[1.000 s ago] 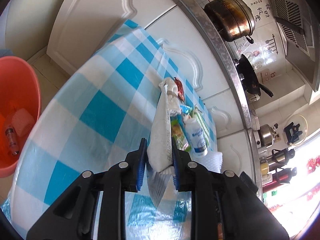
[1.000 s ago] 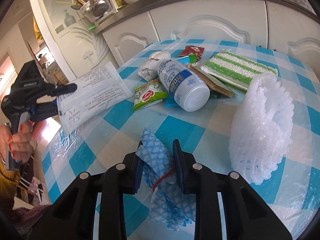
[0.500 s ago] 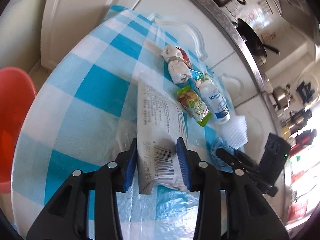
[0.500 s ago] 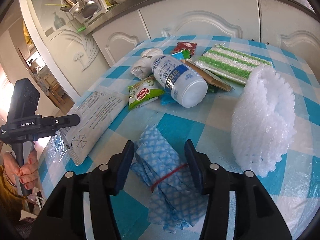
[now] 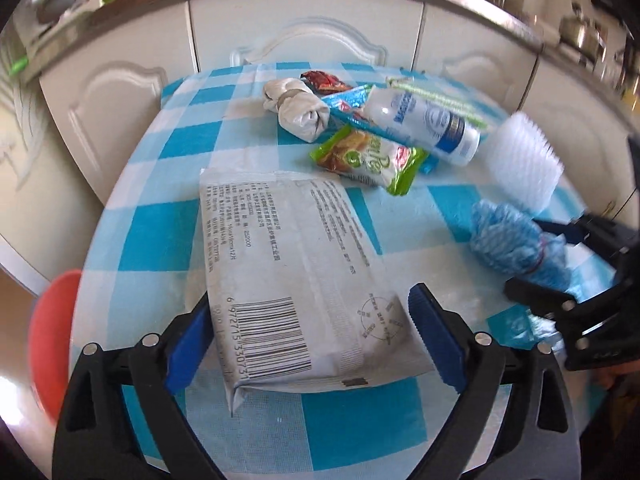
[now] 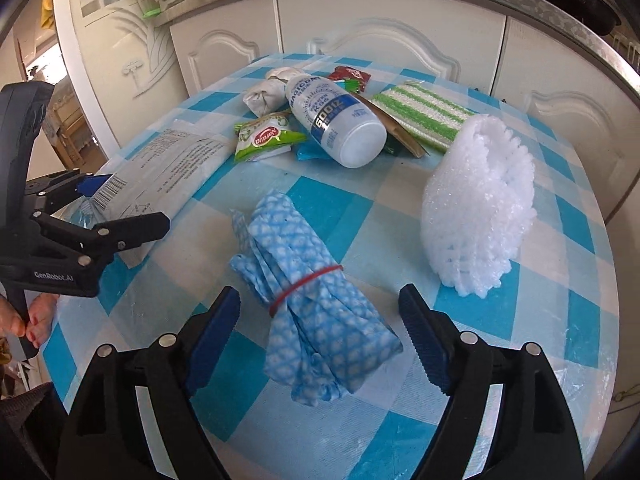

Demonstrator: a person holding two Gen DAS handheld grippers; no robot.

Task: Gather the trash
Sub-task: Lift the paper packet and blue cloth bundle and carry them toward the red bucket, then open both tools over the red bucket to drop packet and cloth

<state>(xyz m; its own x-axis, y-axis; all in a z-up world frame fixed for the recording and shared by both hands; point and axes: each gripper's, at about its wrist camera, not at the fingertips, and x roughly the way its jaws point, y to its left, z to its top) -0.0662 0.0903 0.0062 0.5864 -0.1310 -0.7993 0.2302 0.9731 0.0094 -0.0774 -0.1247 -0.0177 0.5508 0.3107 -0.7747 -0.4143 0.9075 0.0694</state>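
Left gripper (image 5: pixel 310 338) — jaws spread wide, straddling the near end of a flat white packet (image 5: pixel 296 272) with a barcode; the packet lies flat on the checked tablecloth (image 5: pixel 160 216), not pinched. Its long axis runs away from the jaws, nearly in line with the fingers, so the short barcode end sits between the blue pads (image 5: pixel 434 338).

Right gripper (image 6: pixel 320 328) — jaws equally wide, either side of a blue patterned cloth bundle (image 6: pixel 316 300) bound with a red rubber band (image 6: pixel 306 280). Bundle lies loose on the table, long axis slanting away and leftward from the jaws.

Each piece is nearer its own gripper; a closing grip would likely take each across its width.

Just beyond on the right: white foam netting (image 6: pixel 480 204). Farther back, a cluster — green snack wrapper (image 6: pixel 266 138), white bottle (image 6: pixel 334 120) on its side, wadded white bag (image 6: pixel 264 94), red sachet (image 6: pixel 350 76), green-striped cloth (image 6: pixel 424 114).

Orange bin (image 5: pixel 54 340) sits low at the table's left edge, blurred.
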